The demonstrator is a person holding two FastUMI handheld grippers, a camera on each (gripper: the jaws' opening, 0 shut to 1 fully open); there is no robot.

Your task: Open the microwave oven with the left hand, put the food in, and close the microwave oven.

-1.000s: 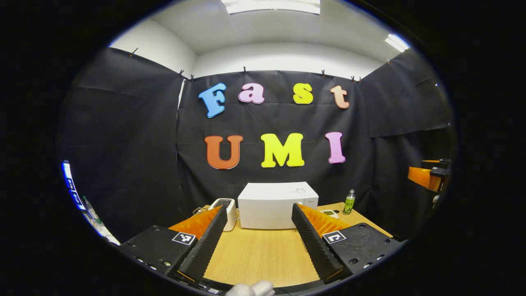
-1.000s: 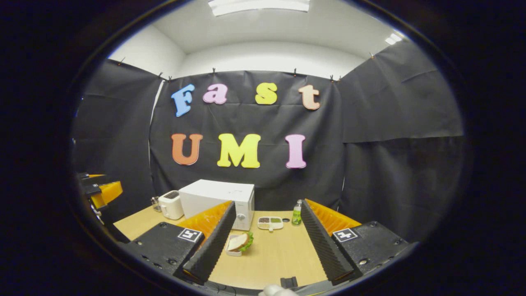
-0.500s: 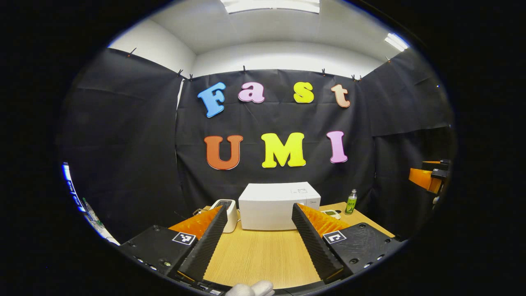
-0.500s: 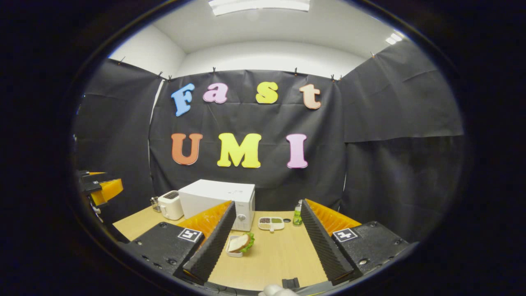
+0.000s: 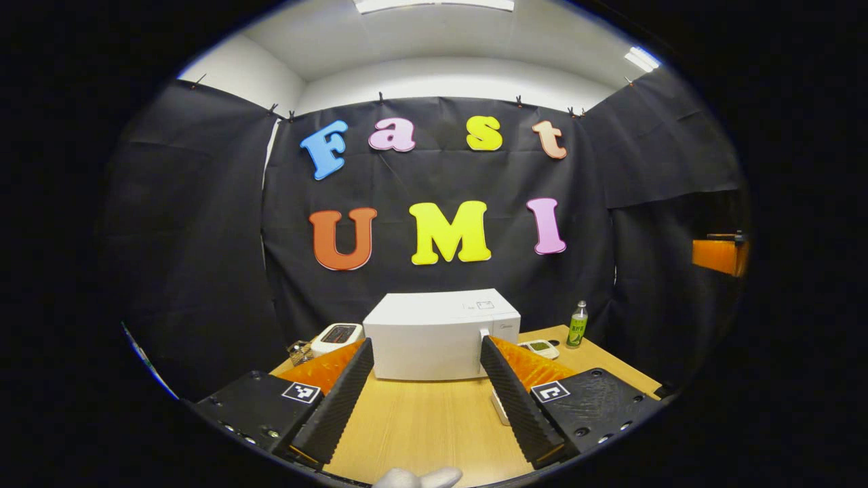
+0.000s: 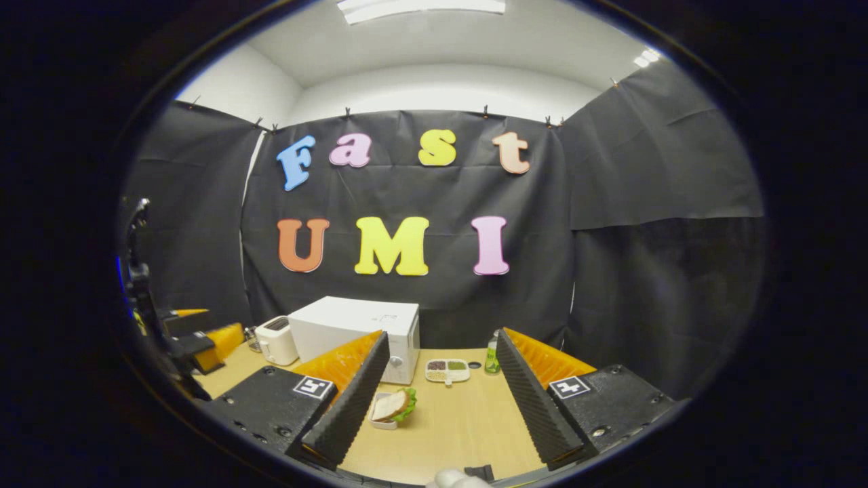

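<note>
We hold both tools above the near edge of the light wooden table [image 5: 434,420], and as far as we can judge nothing of the task is done yet. The white box-shaped microwave oven [image 5: 441,335] stands at the far side of the table at twelve o'clock from our left gripper [image 5: 426,396], its door shut. The left gripper has its two fingers spread wide with only bare tabletop between them, gripping nothing, and it sits well short of the oven.

In the right gripper view, the sandwich of white bread and green lettuce in its small white tray [image 6: 392,407] lies on the table in front of the oven's right end, at about eleven o'clock from our right gripper [image 6: 441,400], just beside the inner face of that gripper's left finger but apart from it. The right gripper is likewise wide open and empty. Beyond the sandwich we see a white divided dish [image 6: 447,369] and a small green bottle [image 6: 491,354] at roughly twelve to one o'clock, and a white toaster [image 6: 277,339] at ten o'clock, left of the oven.

All three steps remain, in our judgement: bring the left gripper to the door and pull it open, carry the sandwich inside, then close the door again.
</note>
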